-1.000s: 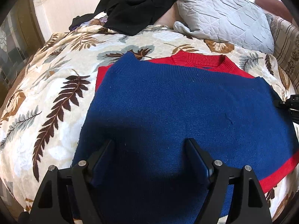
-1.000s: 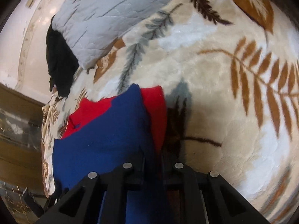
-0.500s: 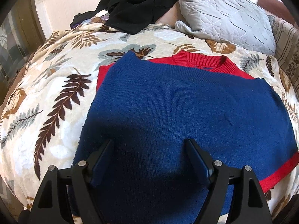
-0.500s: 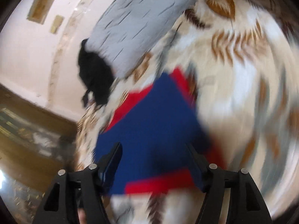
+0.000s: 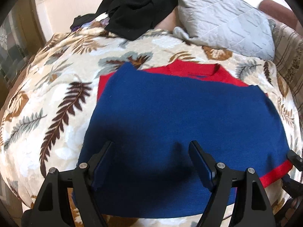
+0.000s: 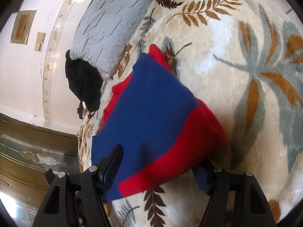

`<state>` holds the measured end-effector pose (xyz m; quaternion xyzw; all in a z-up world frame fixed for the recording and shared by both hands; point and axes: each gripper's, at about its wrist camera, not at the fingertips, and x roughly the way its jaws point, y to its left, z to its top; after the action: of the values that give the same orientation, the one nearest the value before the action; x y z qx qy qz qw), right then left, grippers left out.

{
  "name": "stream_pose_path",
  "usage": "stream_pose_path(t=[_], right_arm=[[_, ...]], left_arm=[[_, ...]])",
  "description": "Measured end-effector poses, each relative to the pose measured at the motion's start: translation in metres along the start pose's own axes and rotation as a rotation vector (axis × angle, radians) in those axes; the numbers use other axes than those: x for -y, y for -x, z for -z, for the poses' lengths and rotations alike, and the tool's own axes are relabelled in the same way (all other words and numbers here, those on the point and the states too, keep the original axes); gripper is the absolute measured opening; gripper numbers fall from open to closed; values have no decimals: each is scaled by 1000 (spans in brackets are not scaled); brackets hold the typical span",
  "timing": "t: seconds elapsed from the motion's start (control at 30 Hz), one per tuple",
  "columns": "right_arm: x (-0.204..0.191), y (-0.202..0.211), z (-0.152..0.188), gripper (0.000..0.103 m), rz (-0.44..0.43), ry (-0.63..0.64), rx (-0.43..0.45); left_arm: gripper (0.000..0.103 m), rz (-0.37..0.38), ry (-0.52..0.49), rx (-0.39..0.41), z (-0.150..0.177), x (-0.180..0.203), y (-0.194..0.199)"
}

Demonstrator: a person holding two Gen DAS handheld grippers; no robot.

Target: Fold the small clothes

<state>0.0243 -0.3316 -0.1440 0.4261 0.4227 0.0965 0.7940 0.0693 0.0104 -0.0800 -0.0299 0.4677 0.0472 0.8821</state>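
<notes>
A small blue knit sweater with red collar and red hem (image 5: 176, 113) lies folded flat on a leaf-patterned blanket (image 5: 56, 94). My left gripper (image 5: 151, 149) is open and empty, hovering over the sweater's near edge. My right gripper (image 6: 161, 162) is open, its fingers spread on either side of the sweater's red-hemmed corner (image 6: 170, 147); it also shows at the right edge of the left wrist view (image 5: 294, 158). In the right wrist view the sweater (image 6: 151, 109) lies folded with its red band toward me.
A grey quilted pillow (image 5: 223, 19) and a heap of black clothes (image 5: 136, 5) lie at the bed's far end by the wall. The pillow (image 6: 113, 24) and black clothes (image 6: 83, 81) also show in the right wrist view. A wooden glazed door (image 6: 28, 160) stands at left.
My right gripper has opened, let go of the sweater's right edge and drawn back toward its red-hemmed corner. The left gripper has stayed open over the sweater.
</notes>
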Motion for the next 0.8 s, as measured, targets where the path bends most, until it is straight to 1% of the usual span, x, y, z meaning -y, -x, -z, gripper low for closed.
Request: stream_pose_path(t=[0.03, 0.07, 0.13, 0.17, 0.2, 0.23, 0.27, 0.3, 0.33, 0.37, 0.4, 0.43, 0.47, 0.5, 0.53, 0.57, 0.6, 0.63, 0.7, 0.73, 0.8], right_arm=[[-3, 4, -1, 65, 10, 22, 7], [-7, 4, -1, 65, 27, 51, 11], [-9, -3, -4, 65, 58, 64, 9], [-5, -6, -6, 65, 70, 44, 7], [-1, -7, -7, 66, 64, 21, 4], [2, -6, -8, 66, 55, 7, 3], [1, -4, -9, 66, 48, 4, 10], [-2, 0, -9, 66, 36, 22, 22], [-6, 1, -10, 66, 32, 43, 33], [-10, 2, -10, 67, 46, 71, 45], [-10, -2, -12, 68, 70, 76, 42], [-7, -10, -14, 68, 89, 61, 30], [-2, -16, -15, 68, 101, 39, 23], [1, -18, -16, 68, 92, 18, 32], [0, -18, -18, 68, 92, 14, 42], [-4, -18, -20, 65, 107, 27, 44], [-9, -19, -21, 38, 127, 50, 40], [-16, -22, -24, 13, 166, 83, 27], [-39, -23, -29, 12, 199, 150, 30], [-63, -19, -28, 12, 210, 225, 57], [-123, -14, -16, 11, 217, 425, 128]], left_arm=[[80, 3, -5, 10, -2, 3, 1], [80, 6, -8, 15, -3, 6, 1], [80, 13, -14, 7, -5, 10, -6], [80, 18, -21, -13, -4, 13, -15], [80, 15, -32, -36, -3, 16, -24], [81, -6, -57, -65, 0, 21, -35], [81, -17, -75, -41, 1, 22, -33], [81, -10, -71, -10, 0, 22, -21], [81, 15, -55, 16, -2, 21, -12], [81, 46, -44, 58, -4, 19, -1], [81, 58, -47, 94, -5, 19, 6], [83, 53, -50, 104, -6, 20, 5], [83, 37, -57, 72, -5, 21, -6], [83, 26, -80, 1, -1, 23, -24], [86, 19, -100, -53, 2, 24, -38], [86, 19, -112, -9, 5, 23, -39], [86, 19, -119, 20, 7, 22, -35], [86, 26, -112, 5, 6, 21, -34], [86, 56, -91, -8, 2, 16, -33], [85, 83, -71, -15, 0, 9, -29], [85, 128, 9, 2, -2, -11, -18]])
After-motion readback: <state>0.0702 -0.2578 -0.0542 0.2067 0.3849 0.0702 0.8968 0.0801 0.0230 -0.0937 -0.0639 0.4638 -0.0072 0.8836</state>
